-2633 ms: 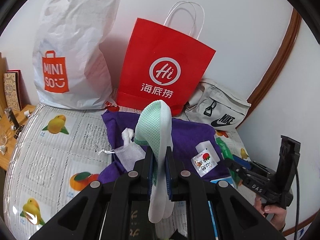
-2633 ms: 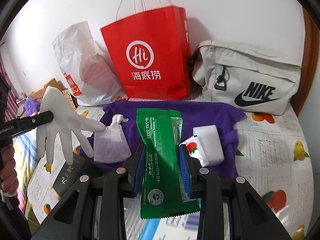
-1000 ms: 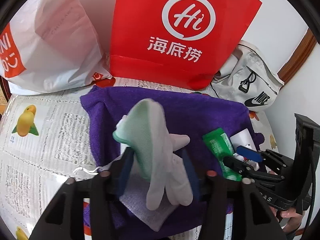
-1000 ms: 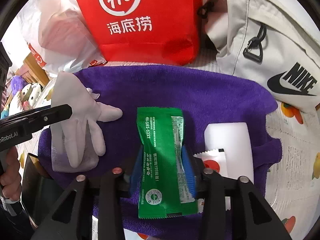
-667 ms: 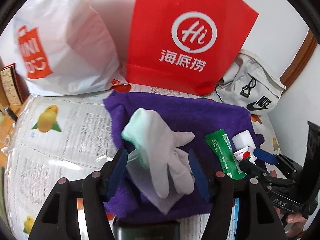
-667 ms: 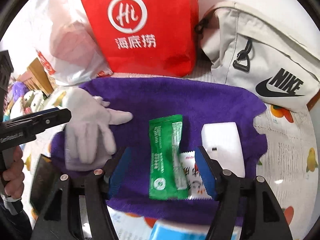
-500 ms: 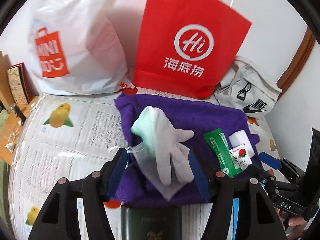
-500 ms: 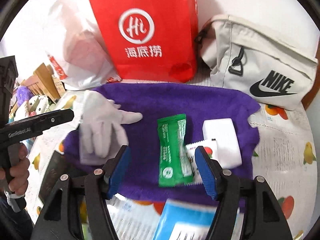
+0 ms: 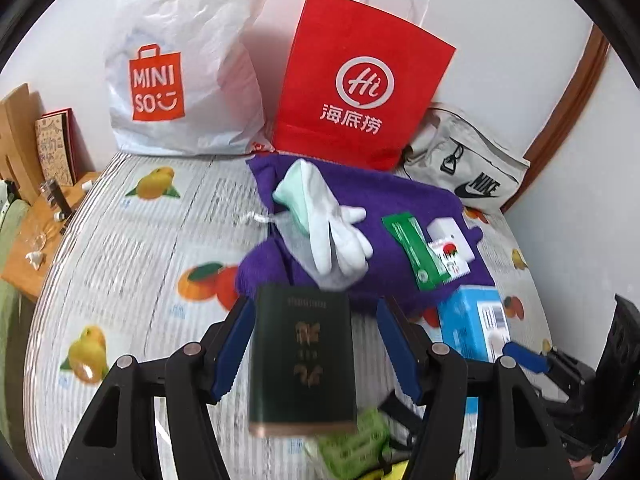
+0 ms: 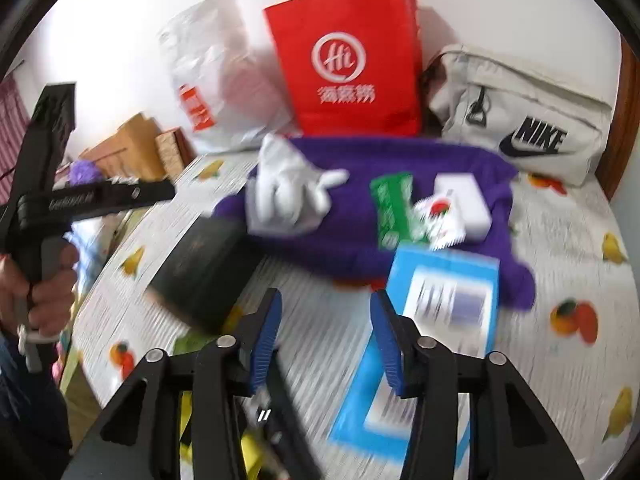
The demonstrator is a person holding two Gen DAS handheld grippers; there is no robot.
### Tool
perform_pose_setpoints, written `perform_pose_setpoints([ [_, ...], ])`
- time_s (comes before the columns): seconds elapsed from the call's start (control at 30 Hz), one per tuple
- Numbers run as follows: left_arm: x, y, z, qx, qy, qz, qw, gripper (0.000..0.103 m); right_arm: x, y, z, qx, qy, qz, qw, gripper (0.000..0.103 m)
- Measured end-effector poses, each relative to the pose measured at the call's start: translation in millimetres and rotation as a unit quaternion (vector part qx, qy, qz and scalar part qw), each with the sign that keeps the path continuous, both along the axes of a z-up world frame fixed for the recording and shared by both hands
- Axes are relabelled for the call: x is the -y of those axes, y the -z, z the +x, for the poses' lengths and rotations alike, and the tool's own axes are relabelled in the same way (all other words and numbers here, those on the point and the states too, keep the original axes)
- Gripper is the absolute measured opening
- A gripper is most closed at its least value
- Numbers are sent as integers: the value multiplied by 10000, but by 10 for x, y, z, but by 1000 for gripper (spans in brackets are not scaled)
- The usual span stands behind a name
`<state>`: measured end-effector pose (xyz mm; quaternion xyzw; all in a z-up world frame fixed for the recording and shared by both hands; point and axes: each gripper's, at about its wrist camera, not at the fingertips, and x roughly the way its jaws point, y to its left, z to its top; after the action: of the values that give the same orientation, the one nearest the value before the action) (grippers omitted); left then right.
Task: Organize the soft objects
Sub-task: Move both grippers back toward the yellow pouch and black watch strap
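A purple towel (image 9: 404, 196) lies on the fruit-print table cover, also in the right wrist view (image 10: 420, 160). On it rest a white glove (image 9: 332, 224) over a mesh pouch (image 9: 296, 240), a green packet (image 9: 416, 250), a small strawberry sachet (image 9: 450, 258) and a white block (image 9: 450, 232). The glove (image 10: 288, 188) and green packet (image 10: 390, 208) show blurred in the right wrist view. My left gripper (image 9: 314, 344) is open and empty, pulled back from the towel. My right gripper (image 10: 326, 328) is open and empty.
A dark green box (image 9: 302, 360) lies between my left fingers' view and the towel. A blue box (image 9: 474, 328) lies at the towel's near right. A white Miniso bag (image 9: 180, 64), red paper bag (image 9: 360, 84) and Nike pouch (image 9: 468, 164) line the wall.
Both grippers opened, leaving the glove and the green packet on the purple towel, and drew back toward the near edge. The right wrist view is motion-blurred.
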<state>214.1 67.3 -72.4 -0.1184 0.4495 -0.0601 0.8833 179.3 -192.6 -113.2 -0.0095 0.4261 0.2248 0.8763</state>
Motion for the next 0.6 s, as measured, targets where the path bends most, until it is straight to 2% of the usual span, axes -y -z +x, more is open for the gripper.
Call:
perform_pose_setpoints([
  [0.17, 43, 45, -285, -37, 27, 8, 10000, 61, 34, 46, -441, 160, -197, -50, 9997, 47],
  [0.3, 67, 123, -477, -81, 43, -18, 10000, 61, 83, 214, -703, 159, -298, -214, 9992, 43],
  [0.37, 84, 161, -547, -111, 56, -20, 9999, 61, 99, 332, -763, 88, -329, -319, 9989, 38],
  [0.43, 106, 219, -633, -141, 90, 1, 9999, 61, 108, 460, -812, -13, -349, -419, 9985, 38],
  [0.6, 94, 357, -756, -245, 72, -70, 9997, 61, 51, 646, -929, 86, -608, -668, 9959, 38],
])
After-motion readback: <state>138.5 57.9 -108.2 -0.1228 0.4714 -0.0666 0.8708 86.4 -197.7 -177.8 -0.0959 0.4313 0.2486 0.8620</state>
